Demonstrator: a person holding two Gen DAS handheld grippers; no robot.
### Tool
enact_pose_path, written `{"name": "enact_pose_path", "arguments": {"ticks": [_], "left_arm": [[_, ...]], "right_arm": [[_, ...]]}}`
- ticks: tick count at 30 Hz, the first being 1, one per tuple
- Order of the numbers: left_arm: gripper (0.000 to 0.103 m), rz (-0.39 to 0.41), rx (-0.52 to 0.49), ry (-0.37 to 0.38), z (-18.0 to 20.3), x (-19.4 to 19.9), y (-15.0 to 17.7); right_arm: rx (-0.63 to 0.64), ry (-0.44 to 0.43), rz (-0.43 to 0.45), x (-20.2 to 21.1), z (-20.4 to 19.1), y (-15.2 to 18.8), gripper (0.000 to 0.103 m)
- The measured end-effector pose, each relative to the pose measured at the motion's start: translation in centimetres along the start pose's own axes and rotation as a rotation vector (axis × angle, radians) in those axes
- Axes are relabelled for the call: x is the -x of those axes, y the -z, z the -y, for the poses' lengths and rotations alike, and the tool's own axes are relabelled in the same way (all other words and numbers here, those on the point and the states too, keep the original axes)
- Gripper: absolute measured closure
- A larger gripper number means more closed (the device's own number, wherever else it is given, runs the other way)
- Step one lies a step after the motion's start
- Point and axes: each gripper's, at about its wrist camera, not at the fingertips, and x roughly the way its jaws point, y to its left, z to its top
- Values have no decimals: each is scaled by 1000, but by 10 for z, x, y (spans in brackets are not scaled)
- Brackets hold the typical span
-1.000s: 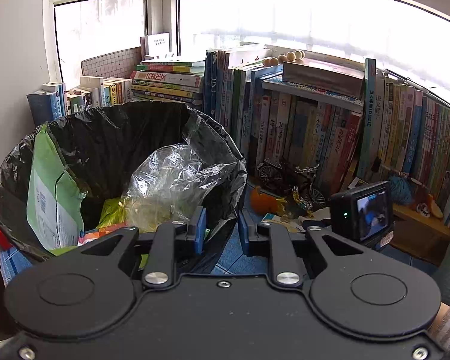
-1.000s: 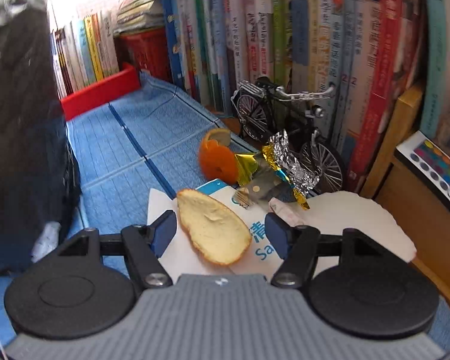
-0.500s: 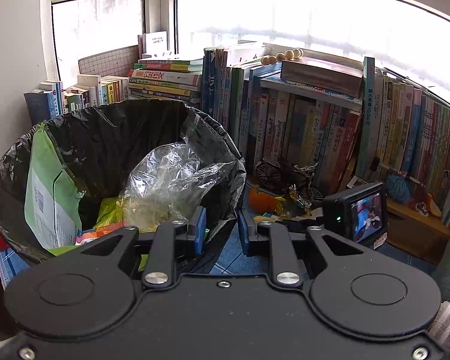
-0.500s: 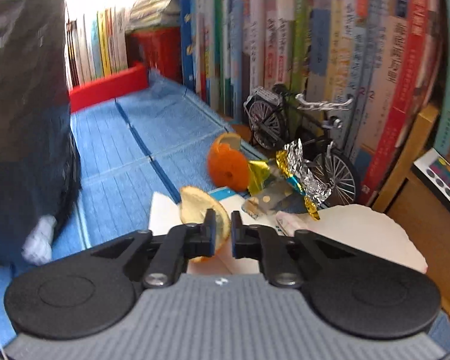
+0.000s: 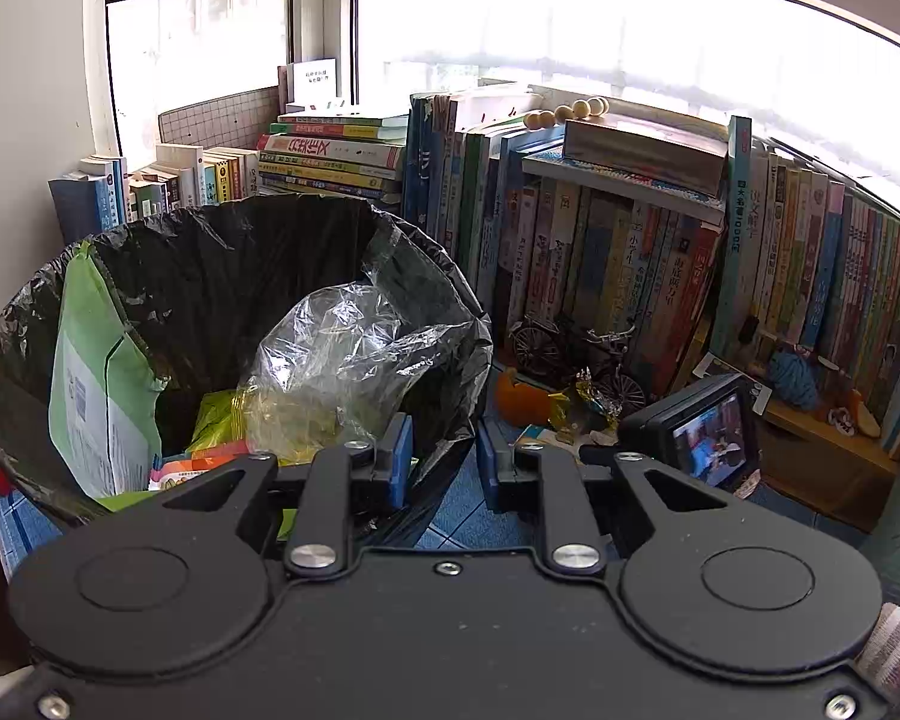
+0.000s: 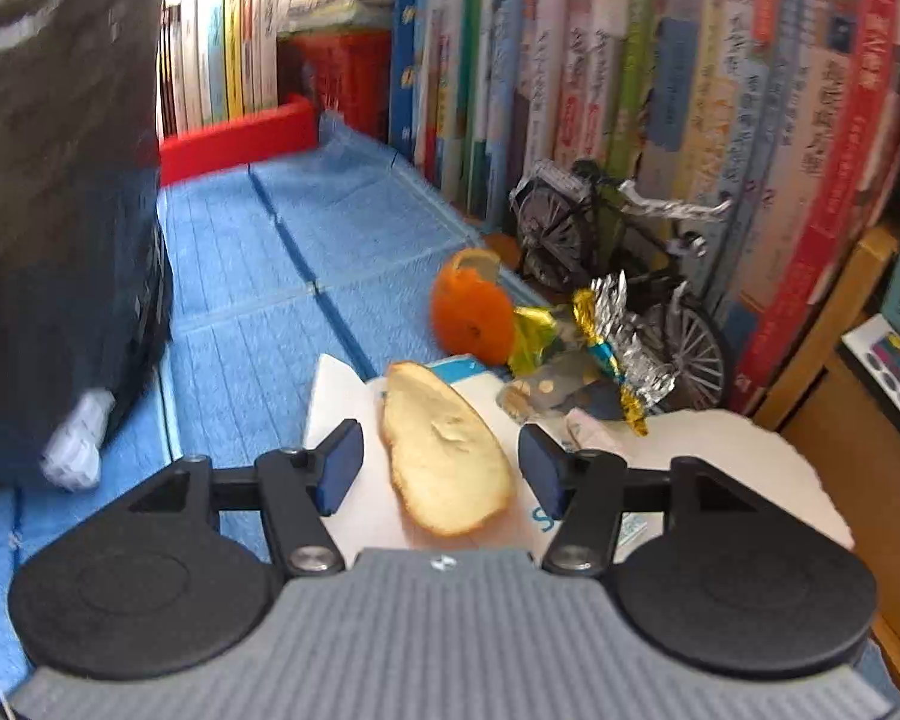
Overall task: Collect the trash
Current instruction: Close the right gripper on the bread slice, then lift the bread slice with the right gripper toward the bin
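Peel between spread right jaws, bin at left

Peel (image 6: 444, 456), pale side up, lies on a white paper (image 6: 714, 444) at 12 o'clock of the right gripper (image 6: 441, 465). That gripper's jaws have just been opening and now stand released, 1 pad on each side of the peel, neither pressing on it. At 1 o'clock of the peel sits a crumpled foil wrapper (image 6: 600, 348), gold and silver, and just beyond the peel at 12 o'clock a curled orange rind (image 6: 471, 315) rests on the blue mat (image 6: 258, 276). A toy bicycle (image 6: 618, 276) stands behind the wrapper against a row of books (image 6: 690, 90). The view is blurred, and a dark bag (image 6: 54, 180) fills the 9 o'clock side.

From the left wrist, the left gripper (image 5: 444, 459) has its jaws a narrow gap apart with nothing between them, released, over the near rim of the bin (image 5: 432, 276). The bin is lined with a black bag and holds a clear plastic bag (image 5: 342, 354), a green package (image 5: 90, 372) leaning at 9 o'clock, and bright wrappers at the bottom. At 3 o'clock of the bin the rind, wrapper and bicycle show again, with the camera screen (image 5: 711, 438) of the other gripper beside them. A striped sleeve (image 5: 894, 636) edges in at 4 o'clock.
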Motion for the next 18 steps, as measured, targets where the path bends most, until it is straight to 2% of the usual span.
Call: {"name": "enact_pose_path", "arguments": {"ticks": [1,3,5,7,11,18], "left_arm": [[81,-1,1,0,0,0,0],[81,0,1,1,0,0,0],[81,0,1,1,0,0,0],[81,0,1,0,0,0,0],[81,0,1,-1,0,0,0],[81,0,0,0,0,0,0]], "right_arm": [[8,6,-12,-3,-2,1,34],[-4,-2,-12,-4,-2,2,55],[-23,2,-1,-2,-2,4,64],[-45,11,13,3,1,5,86],[-153,-31,40,13,16,3,95],[-207,-46,120,34,21,-8,95]]}}
